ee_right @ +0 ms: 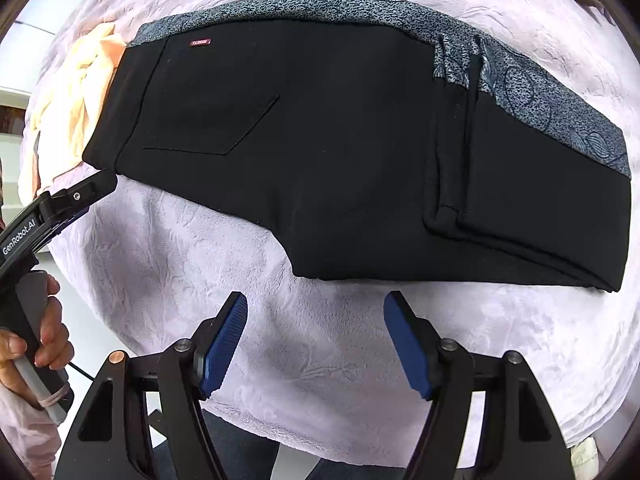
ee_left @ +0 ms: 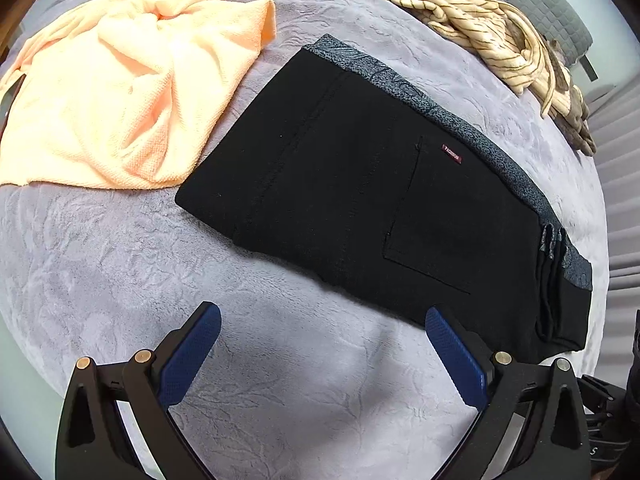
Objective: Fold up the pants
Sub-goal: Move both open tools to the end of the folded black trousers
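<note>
Your left gripper (ee_left: 323, 322) hangs with its jaws spread wide and nothing between them; its blue pads (ee_left: 192, 356) sit over bare blanket (ee_left: 120, 264), and the right-hand fingertip lies at the near edge of the pants (ee_left: 360, 200), though contact cannot be told from this view. Your right gripper (ee_right: 315, 312) is likewise released, jaws apart and empty, poised above the blanket just short of the near hem of the pants. The pants are black and lie folded flat on the pale lilac blanket, which carries an embossed pattern. Along their far edge runs a speckled grey-blue patterned band (ee_left: 460, 120), and a back pocket (ee_left: 448, 220) faces up with a small red label (ee_left: 452, 154) at its top corner. In the right wrist view, stacked folded layers (ee_right: 520, 200) rest on the right-hand part of the pants. A crumpled peach towel (ee_left: 120, 88) lies just beside the left end of the pants, and a cream striped garment (ee_left: 480, 24) lies bunched well beyond the patterned band. In the right wrist view your left hand (ee_right: 48, 344) grips the handle of the other tool at the left margin, with its black arm reaching near the corner of the pants.
</note>
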`<state>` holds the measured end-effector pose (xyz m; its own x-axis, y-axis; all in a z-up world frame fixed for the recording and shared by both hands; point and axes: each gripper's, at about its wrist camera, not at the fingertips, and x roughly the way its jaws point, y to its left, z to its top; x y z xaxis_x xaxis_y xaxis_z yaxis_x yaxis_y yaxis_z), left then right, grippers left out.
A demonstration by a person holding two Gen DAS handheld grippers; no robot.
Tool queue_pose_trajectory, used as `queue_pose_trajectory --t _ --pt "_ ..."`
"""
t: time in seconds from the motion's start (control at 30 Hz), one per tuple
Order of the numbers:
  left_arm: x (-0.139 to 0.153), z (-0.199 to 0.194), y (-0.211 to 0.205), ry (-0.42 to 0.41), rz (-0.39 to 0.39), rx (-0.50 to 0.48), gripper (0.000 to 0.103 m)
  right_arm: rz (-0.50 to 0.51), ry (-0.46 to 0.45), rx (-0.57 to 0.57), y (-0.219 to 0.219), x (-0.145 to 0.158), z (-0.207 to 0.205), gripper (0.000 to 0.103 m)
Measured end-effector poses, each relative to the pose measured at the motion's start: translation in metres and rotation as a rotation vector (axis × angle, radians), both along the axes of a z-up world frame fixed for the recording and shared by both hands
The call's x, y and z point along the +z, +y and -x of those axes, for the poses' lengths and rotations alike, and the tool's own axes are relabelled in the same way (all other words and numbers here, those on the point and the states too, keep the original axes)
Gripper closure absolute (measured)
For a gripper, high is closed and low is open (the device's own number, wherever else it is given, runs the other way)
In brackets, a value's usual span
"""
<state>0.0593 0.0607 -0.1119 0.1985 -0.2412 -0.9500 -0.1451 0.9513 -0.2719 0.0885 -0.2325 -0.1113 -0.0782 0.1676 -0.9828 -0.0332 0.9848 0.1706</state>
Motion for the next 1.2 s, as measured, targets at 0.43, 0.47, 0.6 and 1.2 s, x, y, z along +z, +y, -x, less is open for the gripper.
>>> queue_pose_trajectory --t 0.43,0.47,0.6,1.2 --pt "0.002 0.002 0.050 -0.073 0.172 0.081 0.000 -0.025 0.005 0.007 -0.013 0.002 -0.009 0.028" --pt "0.000 0.001 0.048 -0.071 0.199 0.074 0.000 -0.026 0.006 0.005 -0.012 0.002 -0.009 0.028" --pt "-0.019 -0.007 0.034 -0.049 0.381 0.085 0.000 -0.028 0.015 -0.005 -0.014 0.000 -0.008 0.028" --pt "0.009 -0.027 -0.008 -0.222 0.338 0.081 0.000 -0.029 -0.011 -0.030 -0.038 0.011 -0.006 0.028"
